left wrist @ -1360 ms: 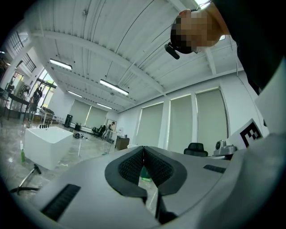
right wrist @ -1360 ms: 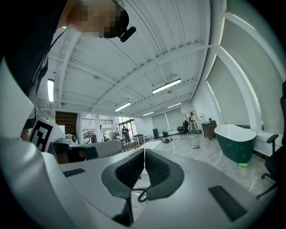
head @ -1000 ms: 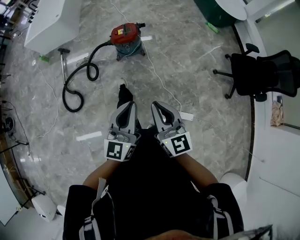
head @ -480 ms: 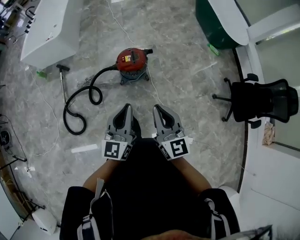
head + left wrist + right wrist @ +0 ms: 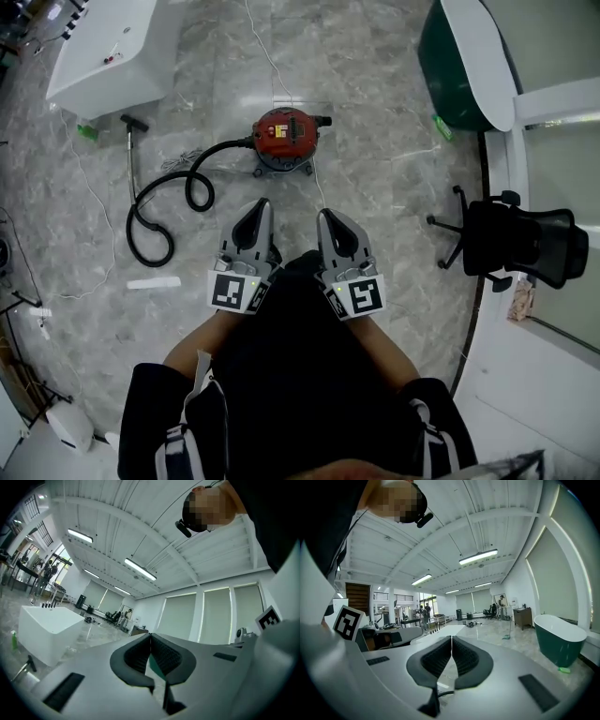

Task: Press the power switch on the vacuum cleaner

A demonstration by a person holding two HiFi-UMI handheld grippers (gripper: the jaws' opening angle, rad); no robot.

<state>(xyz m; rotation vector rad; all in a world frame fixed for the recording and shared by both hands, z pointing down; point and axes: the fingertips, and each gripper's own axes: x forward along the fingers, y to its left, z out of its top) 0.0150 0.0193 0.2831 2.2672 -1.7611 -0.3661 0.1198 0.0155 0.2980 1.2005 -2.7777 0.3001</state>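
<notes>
1. The vacuum cleaner (image 5: pixel 286 137), a red canister, stands on the marble floor (image 5: pixel 394 187) ahead of the person, well apart from both grippers; its power switch is too small to pick out.
2. A black hose (image 5: pixel 225 147) leaves the canister's left side and loops across the floor; a metal wand (image 5: pixel 130 159) lies at the outer side of the loops; a thin white cable (image 5: pixel 267 56) trails from the vacuum toward the far edge of the floor.
3. The left gripper (image 5: pixel 260 204) is held in front of the person's dark-clothed body, pointing toward the vacuum; its jaws are pressed together with nothing between them; its ribbed pads (image 5: pixel 164 656) meet at the tips.
4. The right gripper (image 5: pixel 325 216) lies just beside the left one and roughly parallel to it; its jaws are likewise closed on nothing; its pads (image 5: pixel 466 658) touch along their front edge.
5. A white block (image 5: pixel 108 42) stands at the far-left corner of the floor; a dark green tub (image 5: pixel 450 66) stands at the far-right corner; a black office chair (image 5: pixel 525 244) stands near the floor's right edge.
</notes>
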